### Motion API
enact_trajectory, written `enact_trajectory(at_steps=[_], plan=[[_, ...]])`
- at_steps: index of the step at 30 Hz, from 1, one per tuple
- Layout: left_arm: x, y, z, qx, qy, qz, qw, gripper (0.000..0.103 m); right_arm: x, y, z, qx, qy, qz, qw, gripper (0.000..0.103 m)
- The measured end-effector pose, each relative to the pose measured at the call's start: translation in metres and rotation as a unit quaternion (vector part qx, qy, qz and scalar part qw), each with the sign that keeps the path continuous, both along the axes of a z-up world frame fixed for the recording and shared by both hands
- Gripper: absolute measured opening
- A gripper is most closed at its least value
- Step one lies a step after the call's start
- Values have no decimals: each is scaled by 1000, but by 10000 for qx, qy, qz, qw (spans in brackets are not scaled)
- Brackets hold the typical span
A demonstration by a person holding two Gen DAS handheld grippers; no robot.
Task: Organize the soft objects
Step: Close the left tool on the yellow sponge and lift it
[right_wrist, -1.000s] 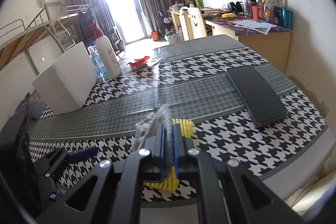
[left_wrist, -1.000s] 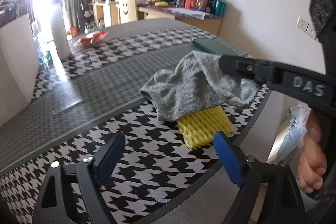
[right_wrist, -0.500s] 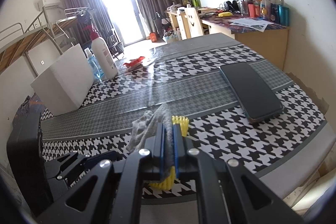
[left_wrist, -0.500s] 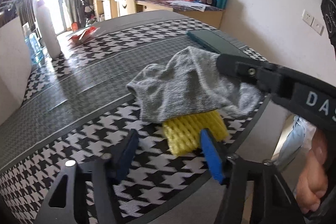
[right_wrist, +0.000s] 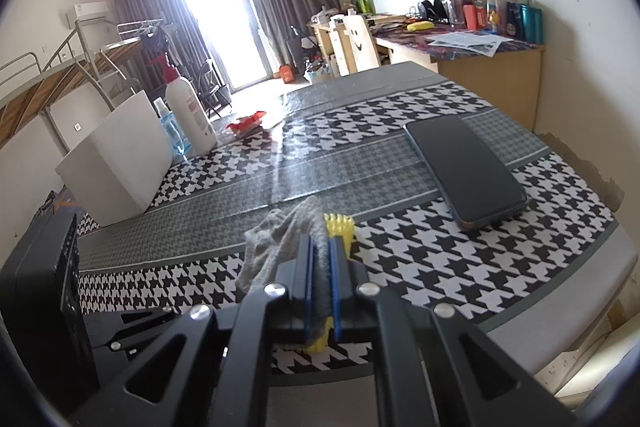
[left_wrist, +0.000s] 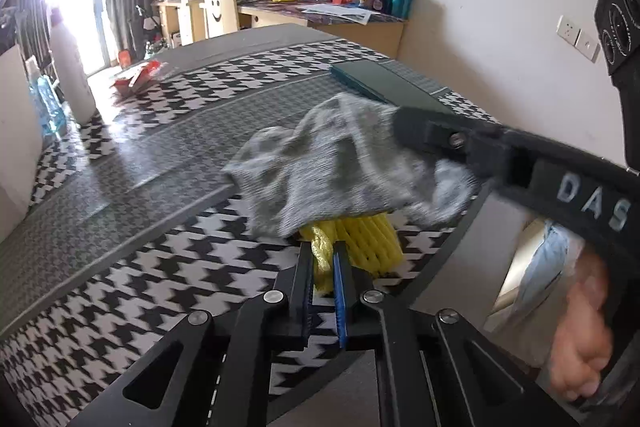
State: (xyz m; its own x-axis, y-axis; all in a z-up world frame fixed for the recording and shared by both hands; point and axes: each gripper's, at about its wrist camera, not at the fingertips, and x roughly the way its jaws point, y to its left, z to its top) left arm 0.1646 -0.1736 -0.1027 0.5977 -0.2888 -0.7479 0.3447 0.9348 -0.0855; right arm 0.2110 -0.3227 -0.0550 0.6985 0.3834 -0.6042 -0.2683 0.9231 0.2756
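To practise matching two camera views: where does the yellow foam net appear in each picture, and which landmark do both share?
Left wrist: yellow foam net low centre, under the grey sock, pinched by the left gripper.
Right wrist: its edge shows low centre, beside the right gripper.
Shared landmark: dark phone.

Dark rectangular phone (right_wrist: 466, 167) flat on houndstooth tablecloth (right_wrist: 440, 259); white pump bottle (right_wrist: 188, 115), white box (right_wrist: 116, 163), red wrapper (right_wrist: 246, 123) far side.

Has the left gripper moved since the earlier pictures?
Yes. The left gripper has advanced across the houndstooth tablecloth to the yellow foam net, and its jaws have just closed on it.
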Motion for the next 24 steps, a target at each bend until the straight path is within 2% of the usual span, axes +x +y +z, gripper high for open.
enact_trajectory(at_steps=[9, 13, 20, 21, 22, 23, 24], plan=[[-8, 55, 15, -17, -183, 514, 9985, 9, -1, -10, 16, 149, -209, -154, 9996, 10], [-15, 78, 21, 120, -338, 768, 9964, 9, -3, -11, 23, 139, -306, -185, 9993, 10], [-20, 78, 14, 289, -198, 640, 9973, 11, 0, -1, 9, -87, -91, -33, 9999, 11], [-20, 77, 13, 348, -212, 641, 9971, 13, 1, 1, 5, -118, -35, 20, 9999, 11], [-21, 76, 12, 421, -224, 641, 9968, 21, 0, 1, 3, -134, -5, 51, 9999, 13], [-21, 74, 12, 465, -233, 641, 9966, 29, 0, 2, 1, -150, 21, 71, 9999, 24], [-21, 74, 12, 512, -247, 660, 9962, 50, 0, 3, -2, -168, 52, 69, 9998, 40]])
